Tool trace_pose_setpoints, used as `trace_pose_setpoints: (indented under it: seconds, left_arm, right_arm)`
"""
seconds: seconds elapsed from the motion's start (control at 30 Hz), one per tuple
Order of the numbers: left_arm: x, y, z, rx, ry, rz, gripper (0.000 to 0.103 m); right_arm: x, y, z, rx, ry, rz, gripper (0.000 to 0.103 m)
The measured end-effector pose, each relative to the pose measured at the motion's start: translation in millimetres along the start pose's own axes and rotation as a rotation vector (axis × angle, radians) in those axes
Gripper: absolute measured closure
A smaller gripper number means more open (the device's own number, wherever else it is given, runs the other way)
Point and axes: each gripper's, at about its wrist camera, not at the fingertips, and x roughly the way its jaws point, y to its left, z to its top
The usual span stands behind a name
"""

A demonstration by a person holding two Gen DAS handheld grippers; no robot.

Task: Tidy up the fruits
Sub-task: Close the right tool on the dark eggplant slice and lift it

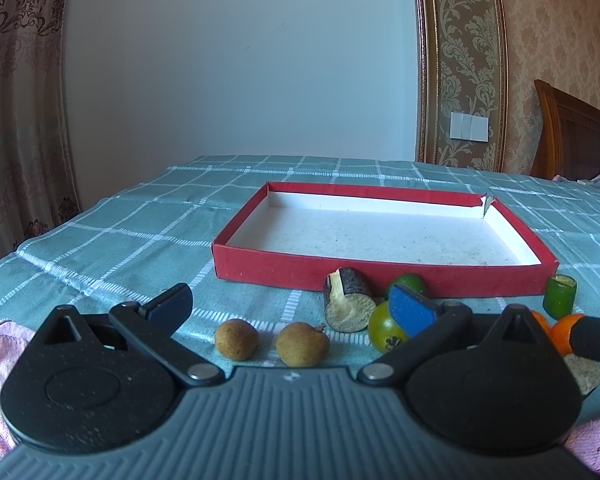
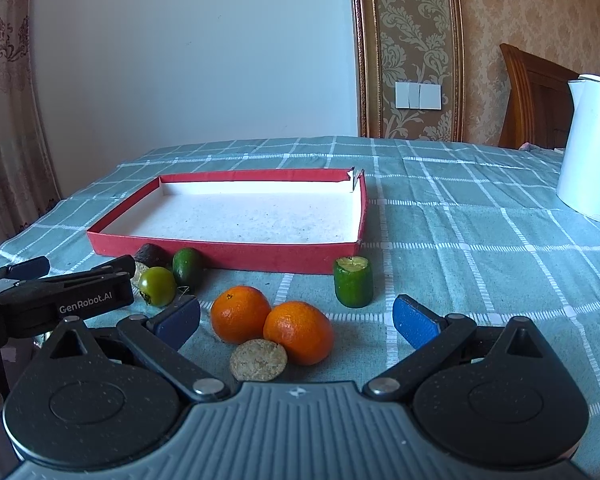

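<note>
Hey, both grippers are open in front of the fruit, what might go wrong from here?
The two oranges touch, so closing the right gripper on one may roll the other away. The left gripper sits close beside it, risking a bump. The red box has a torn far corner and looks light; it may slide.

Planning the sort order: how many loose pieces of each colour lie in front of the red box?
orange fruits: 2
green pieces: 3
brown round fruits: 2
dark cut chunk: 1
tan disc: 1
Total: 9
</note>
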Motion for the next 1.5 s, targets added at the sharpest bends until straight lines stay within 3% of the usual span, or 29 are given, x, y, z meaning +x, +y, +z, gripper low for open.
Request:
trace_pose_setpoints:
  seconds: [0.63,0.97,1.23,1.33,1.5]
  left_arm:
    - [3,8,1,-0.046,0.028,-0.028,0.000]
    - [2,9,1,-0.054,0.033,-0.032,0.000]
    - [2,8,2,-0.058,0.038,-0.031,0.000]
    - [2,8,2,-0.056,0.042,-0.029,0.000]
    - [4,7,2,-0.053,0.050,-0.026,0.000]
  right_arm:
    - [-13,2,-22,-0.109,-0.013,0.074,0.001]
    - [-2,6,-29,-0.061,0.054,0.109,0.051]
    - [2,8,-27,-0.056,0.060,0.088,0.053]
    - [2,9,-28,-0.065,0.062,0.072,0.060]
    - [2,11,-28,-0.069,0.062,0.065,0.063]
